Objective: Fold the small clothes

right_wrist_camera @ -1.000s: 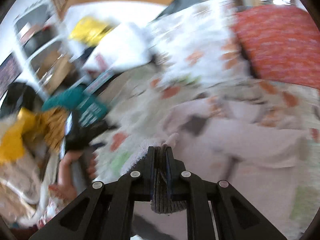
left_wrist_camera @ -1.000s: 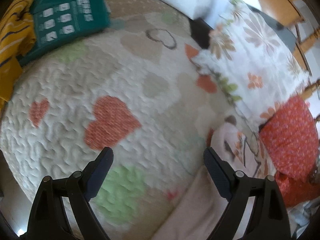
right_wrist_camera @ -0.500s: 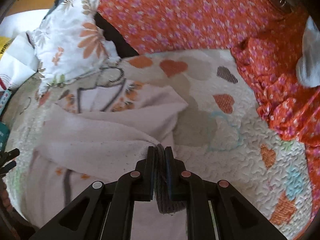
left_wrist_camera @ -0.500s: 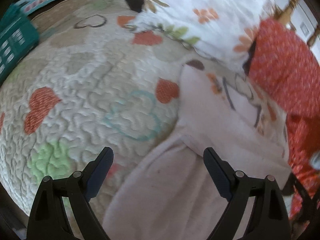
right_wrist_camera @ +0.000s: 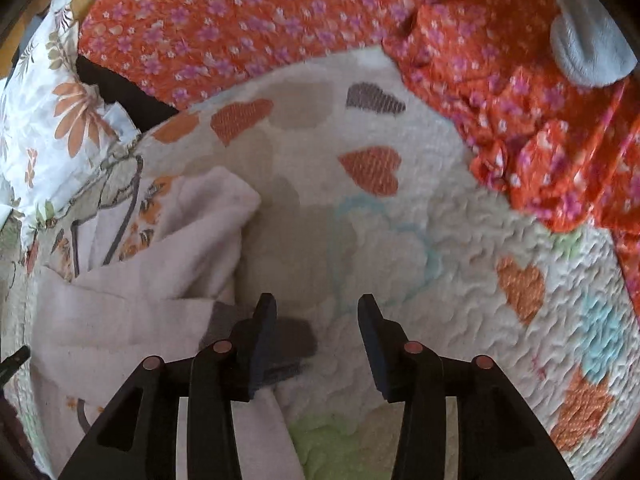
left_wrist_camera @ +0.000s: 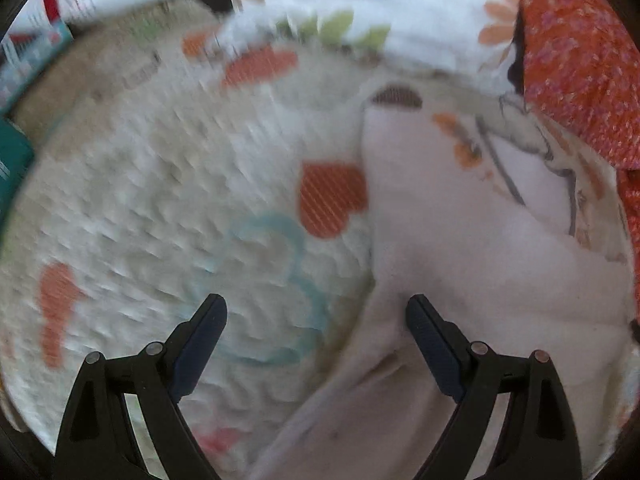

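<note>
A pale pink small garment with an orange-and-grey print point(left_wrist_camera: 460, 240) lies crumpled on a white quilt with coloured hearts point(left_wrist_camera: 160, 200). My left gripper point(left_wrist_camera: 316, 320) is open and empty, low over the quilt, its right finger over the garment's left edge. In the right wrist view the garment point(right_wrist_camera: 132, 300) lies at the left with a dark grey cuff point(right_wrist_camera: 288, 340) by my left finger. My right gripper point(right_wrist_camera: 316, 316) is open and empty over the quilt point(right_wrist_camera: 460, 240), just right of the garment.
A white floral pillow point(left_wrist_camera: 400, 12) and an orange floral cloth point(left_wrist_camera: 580, 60) lie beyond the garment. In the right wrist view the orange cloth point(right_wrist_camera: 280, 12) fills the back and right, with a grey sock point(right_wrist_camera: 588, 48) on it. A teal package point(left_wrist_camera: 12, 160) lies at far left.
My right gripper has opened and let go of the garment's dark cuff, which now lies on the quilt. My left gripper has moved right, closer to the garment, staying open.
</note>
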Available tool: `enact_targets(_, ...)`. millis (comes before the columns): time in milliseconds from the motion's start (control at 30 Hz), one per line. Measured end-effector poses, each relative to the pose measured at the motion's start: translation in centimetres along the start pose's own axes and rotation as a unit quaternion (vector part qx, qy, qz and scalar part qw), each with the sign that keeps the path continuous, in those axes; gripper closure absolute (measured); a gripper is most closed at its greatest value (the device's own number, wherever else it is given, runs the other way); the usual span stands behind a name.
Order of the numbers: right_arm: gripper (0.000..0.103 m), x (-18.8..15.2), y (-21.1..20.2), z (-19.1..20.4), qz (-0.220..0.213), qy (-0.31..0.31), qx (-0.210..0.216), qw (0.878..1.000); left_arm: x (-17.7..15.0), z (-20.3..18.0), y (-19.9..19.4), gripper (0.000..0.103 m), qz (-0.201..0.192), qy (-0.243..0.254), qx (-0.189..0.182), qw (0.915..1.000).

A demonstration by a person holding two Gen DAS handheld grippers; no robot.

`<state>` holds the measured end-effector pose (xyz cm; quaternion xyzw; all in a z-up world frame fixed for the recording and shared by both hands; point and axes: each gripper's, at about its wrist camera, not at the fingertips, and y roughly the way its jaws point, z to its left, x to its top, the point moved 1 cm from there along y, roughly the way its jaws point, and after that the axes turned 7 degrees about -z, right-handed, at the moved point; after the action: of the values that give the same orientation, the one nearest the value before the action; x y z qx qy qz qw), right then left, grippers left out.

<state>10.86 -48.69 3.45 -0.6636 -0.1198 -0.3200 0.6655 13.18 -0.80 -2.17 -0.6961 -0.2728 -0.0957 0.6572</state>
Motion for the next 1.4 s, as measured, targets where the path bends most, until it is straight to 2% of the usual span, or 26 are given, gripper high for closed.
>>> enact_targets(67, 0.057, -0.3, 0.2, 0.1, 0.007, -0.005, -0.001, 1.0, -0.1, -0.5, 0.9, 0.012, 0.011, -0.005, -0.022, 0.9997)
enact_targets(100, 0.056, -0.4, 0.3, 0.1, 0.009, -0.005, 0.0, 1.0, 0.0, -1.1, 0.8, 0.017, 0.005, 0.002, -0.029, 0.9996)
enact_targets(133, 0.056, -0.5, 0.4, 0.2, 0.012, -0.005, 0.001, 1.0, 0.2, -1.8, 0.7, 0.027, -0.004, 0.015, -0.042, 0.999)
enact_targets(167, 0.056, -0.6, 0.5, 0.2, 0.016, -0.003, 0.002, 1.0, 0.2, -2.5, 0.6, 0.065, -0.005, 0.029, -0.058, 0.9979)
enact_targets(200, 0.056, -0.7, 0.5, 0.2, 0.018, -0.001, 0.003, 1.0, 0.2, -3.1, 0.7, 0.087, 0.001, 0.038, -0.072, 0.9967)
enact_targets(300, 0.056, -0.9, 0.6, 0.1, 0.023, 0.005, 0.003, 1.0, 0.5, -3.4, -0.3, 0.094, -0.019, 0.041, -0.04, 0.9982)
enact_targets(400, 0.056, -0.8, 0.4, -0.2, 0.018, 0.009, 0.0, 1.0, 1.3, -1.2, -0.9, 0.094, -0.023, -0.005, -0.021, 0.9995)
enact_targets(433, 0.056, -0.8, 0.4, -0.3, 0.016, 0.01, -0.001, 1.0, 1.6, -0.4, -0.9, 0.098, -0.027, -0.015, -0.005, 0.9995)
enact_targets(467, 0.056, -0.7, 0.3, -0.3, 0.013, 0.011, -0.002, 1.0, 1.9, 0.6, -0.9, 0.103, -0.035, -0.022, 0.039, 0.9984)
enact_targets(500, 0.056, -0.7, 0.2, -0.4, 0.011, 0.012, -0.003, 1.0, 2.1, 1.6, -1.0, 0.103, -0.043, -0.029, 0.071, 0.9961)
enact_targets(533, 0.056, -0.6, 0.2, -0.4, 0.011, 0.014, -0.002, 1.0, 2.3, 2.6, -0.8, 0.103, -0.04, -0.043, 0.076, 0.9954)
enact_targets(633, 0.052, -0.5, 0.2, -0.2, 0.012, 0.018, 0.015, 1.0, 2.4, 4.7, -1.0, 0.102, -0.015, -0.095, 0.019, 0.9952)
enact_targets(667, 0.05, -0.5, 0.1, 0.0, 0.011, 0.02, 0.03, 0.999, 2.5, 4.8, -1.4, 0.096, -0.017, -0.099, 0.008, 0.995)
enact_targets(700, 0.048, -0.5, -0.1, 0.2, 0.009, 0.021, 0.04, 0.999, 2.3, 4.4, -2.1, 0.078, -0.024, -0.091, 0.0, 0.9955)
enact_targets(733, 0.047, -0.5, -0.3, 0.5, 0.004, 0.02, 0.053, 0.998, 2.3, 4.2, -2.6, 0.066, -0.031, -0.086, -0.005, 0.9958)
enact_targets(767, 0.043, -0.4, -0.5, 1.0, -0.003, 0.014, 0.067, 0.998, 2.2, 3.9, -3.2, 0.045, -0.04, -0.085, -0.011, 0.9956)
enact_targets(800, 0.038, -0.5, -0.6, 1.6, -0.005, 0.006, 0.079, 0.997, 2.1, 3.7, -3.9, 0.038, -0.052, -0.087, -0.021, 0.9946)
enact_targets(933, 0.033, -1.1, 0.4, 4.1, 0.001, -0.041, 0.098, 0.994, 1.6, 2.2, -5.1, 0.038, -0.066, -0.076, -0.039, 0.9941)
enact_targets(1033, 0.035, -2.4, 2.7, 6.0, 0.033, -0.103, 0.046, 0.993, 0.5, 1.1, -5.4, 0.037, -0.061, -0.063, -0.041, 0.9953)
enact_targets(1100, 0.075, -3.1, 3.0, 6.6, 0.05, -0.11, 0.04, 0.992, -0.1, 0.8, -5.2, 0.037, -0.053, -0.059, -0.046, 0.9957)
enact_targets(1133, 0.082, -2.9, 2.3, 7.0, 0.048, -0.116, 0.038, 0.991, -0.2, 0.7, -5.2, 0.037, -0.051, -0.058, -0.049, 0.9959)
enact_targets(1167, 0.085, -2.6, 1.1, 7.6, 0.045, -0.123, 0.027, 0.991, -0.4, 0.7, -5.2, 0.037, -0.049, -0.056, -0.05, 0.996)
enact_targets(1267, 0.085, -1.9, -2.0, 8.5, 0.007, -0.128, 0.02, 0.992, -0.7, 0.6, -5.2, 0.037, -0.05, -0.053, -0.048, 0.9962)
enact_targets(1367, 0.084, -0.9, -2.7, 8.7, -0.037, -0.13, 0.018, 0.991, -0.7, 0.7, -5.0, 0.037, -0.049, -0.056, -0.043, 0.9963)
enact_targets(1400, 0.074, -0.6, -2.2, 8.4, -0.046, -0.124, 0.02, 0.991, -0.7, 0.8, -4.8, 0.037, -0.047, -0.057, -0.041, 0.9964)
